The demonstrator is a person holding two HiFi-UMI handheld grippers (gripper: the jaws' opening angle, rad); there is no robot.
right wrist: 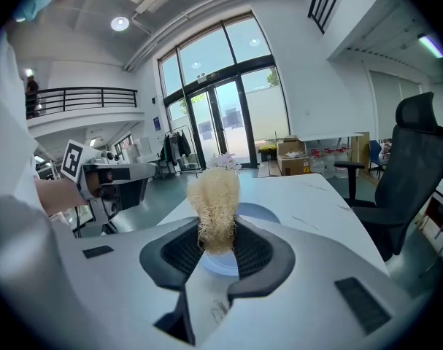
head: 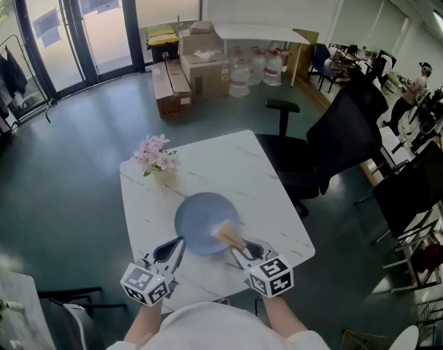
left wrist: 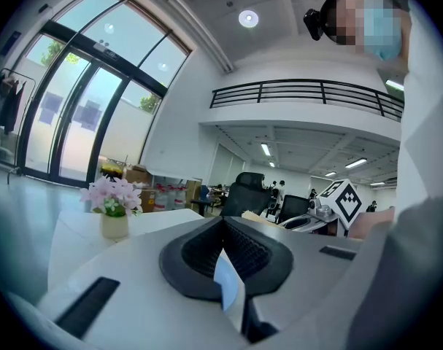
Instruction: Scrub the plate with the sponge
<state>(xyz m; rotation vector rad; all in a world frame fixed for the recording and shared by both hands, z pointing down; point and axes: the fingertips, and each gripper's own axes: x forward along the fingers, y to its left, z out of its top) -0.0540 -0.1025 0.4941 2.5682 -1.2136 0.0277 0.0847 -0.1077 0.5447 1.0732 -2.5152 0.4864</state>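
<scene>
While the left gripper (head: 179, 240) clamps down on the near rim of the blue plate (head: 199, 221), the right gripper (head: 236, 248) brings the sponge (head: 228, 233) in over the dish. It's a two-handed set-up.

Look at the left gripper view: jaws pressed together on a thin blue-white sliver, the plate's edge seen end-on. My read is that this grip is there to anchor the plate, so it won't skate across the smooth marbled worktop (head: 228, 159) once the rubbing starts.

Over on the right, the jaws pinch the tan, fibrous sponge at its lower end, with the bushy free end sticking out ahead of the pads. That makes sense: the soft part does the scrubbing and the hard jaws stay off the dish. The sponge sits over the plate's near right portion. Whether its fibres actually press on the surface, I can't tell from here.

The plate itself lies flat near the front edge of the worktop, just ahead of the person.

Head count: one plate, one sponge, two grippers, and one small vase of pink flowers (head: 155, 157) standing well apart at the far left corner.
</scene>
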